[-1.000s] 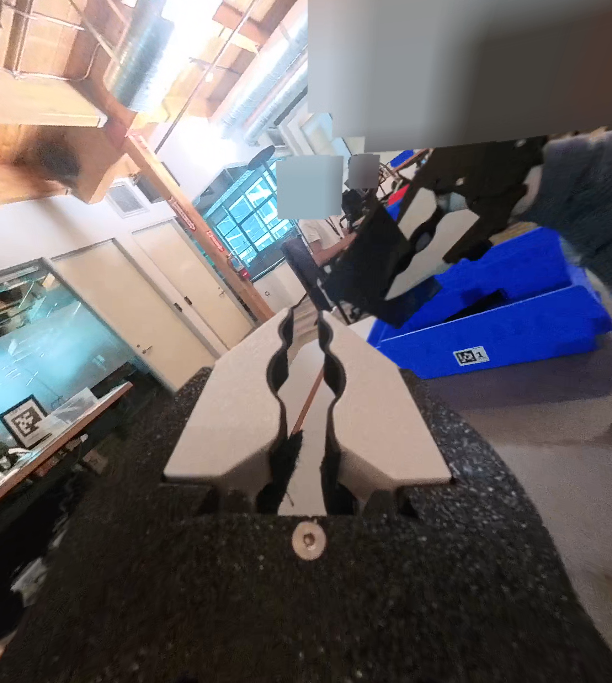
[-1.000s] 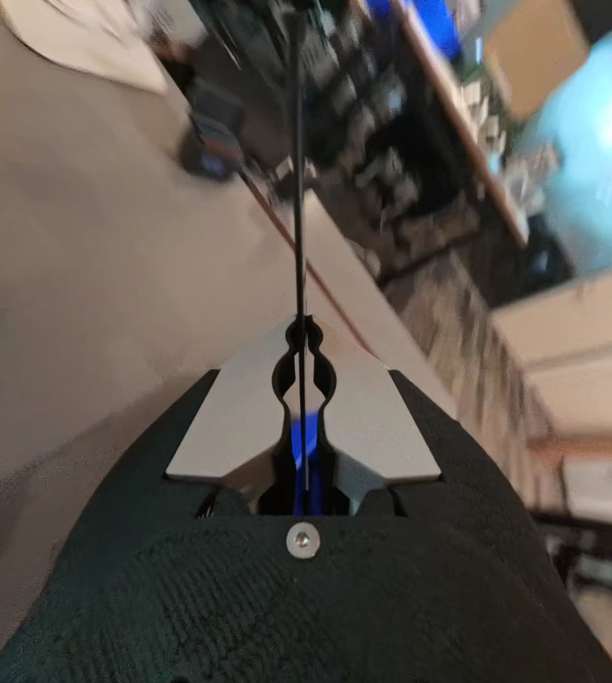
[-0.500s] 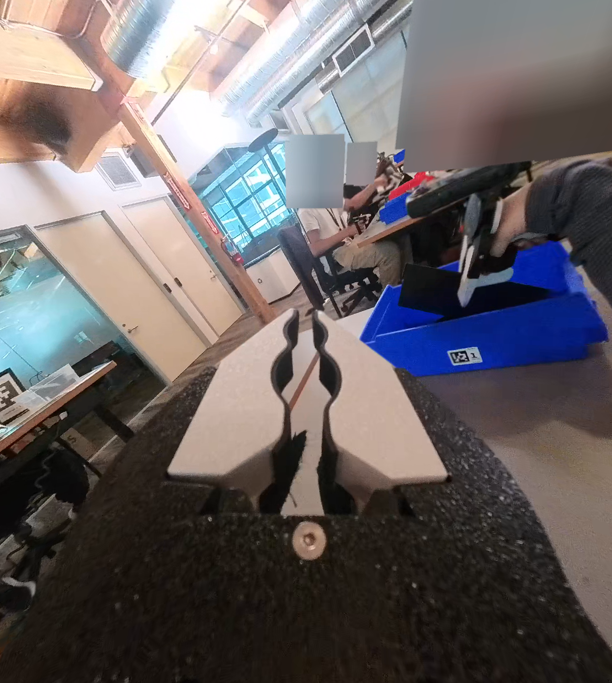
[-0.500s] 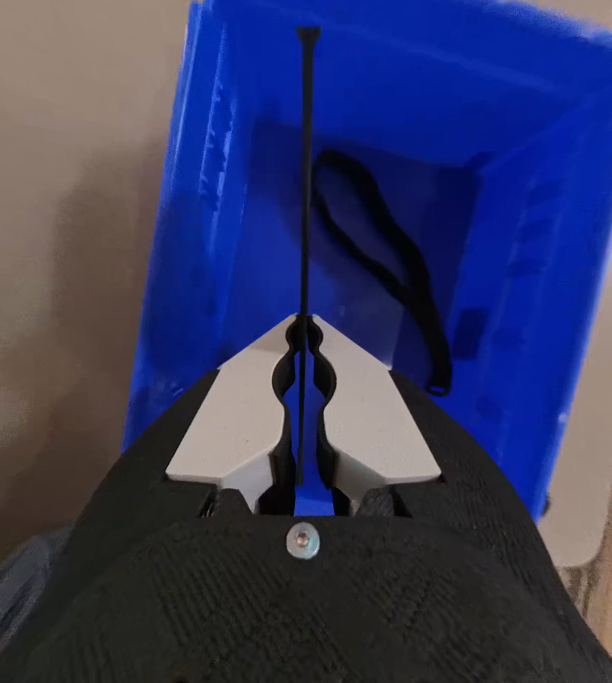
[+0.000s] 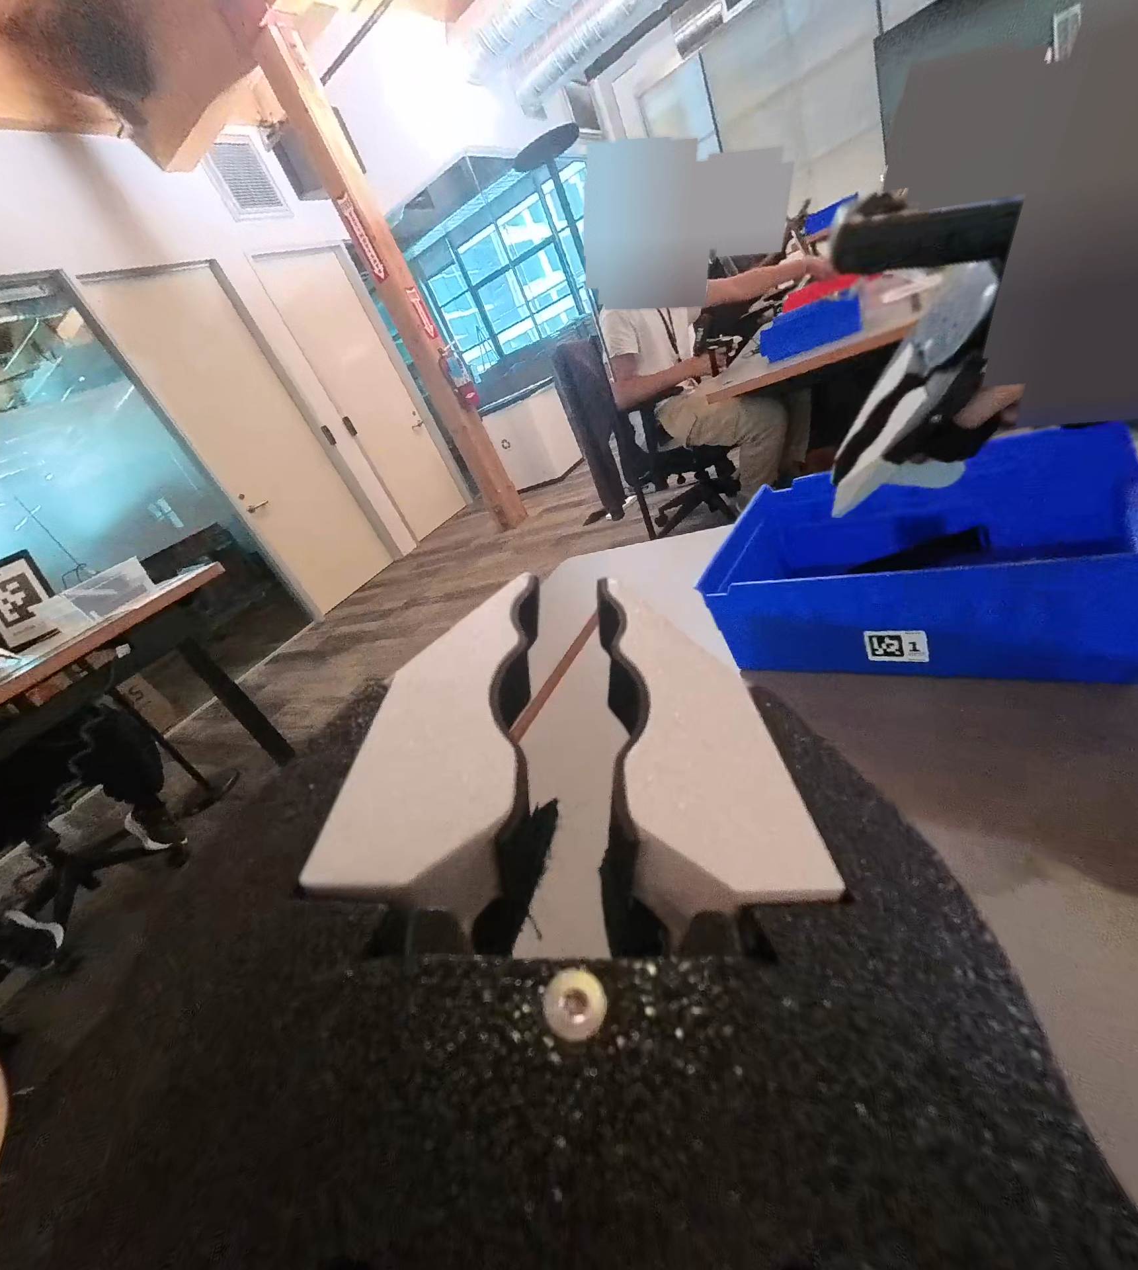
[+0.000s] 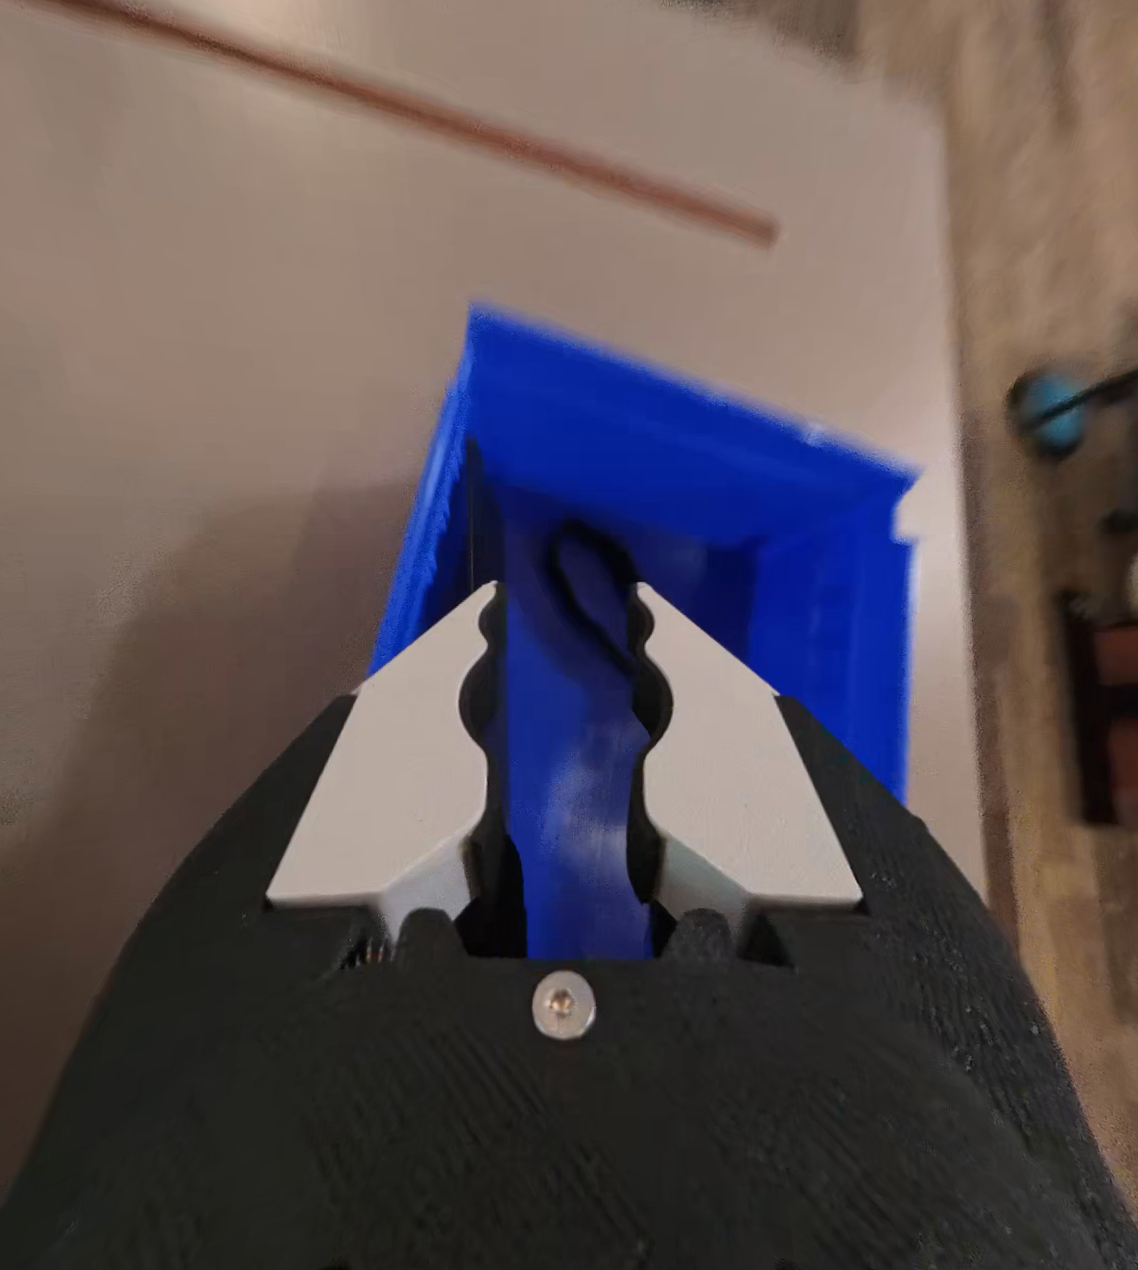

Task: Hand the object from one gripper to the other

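Observation:
A thin black flat piece stands on edge inside the blue bin, leaning at its left wall; in the left wrist view it shows as a dark slab in the bin. My right gripper is open and empty just above the bin; it also shows in the left wrist view, pointing down into the bin. A black cord loop lies on the bin floor. My left gripper is slightly open and empty, low over the table, left of the bin.
The grey table ends at a brown edge strip, with floor beyond. A desk with a black-and-white marker board stands at the left. People sit at a far desk behind the bin.
My right gripper has opened and let go of the black flat piece, which now rests in the bin. The left gripper's view has levelled out; its jaws stay slightly apart.

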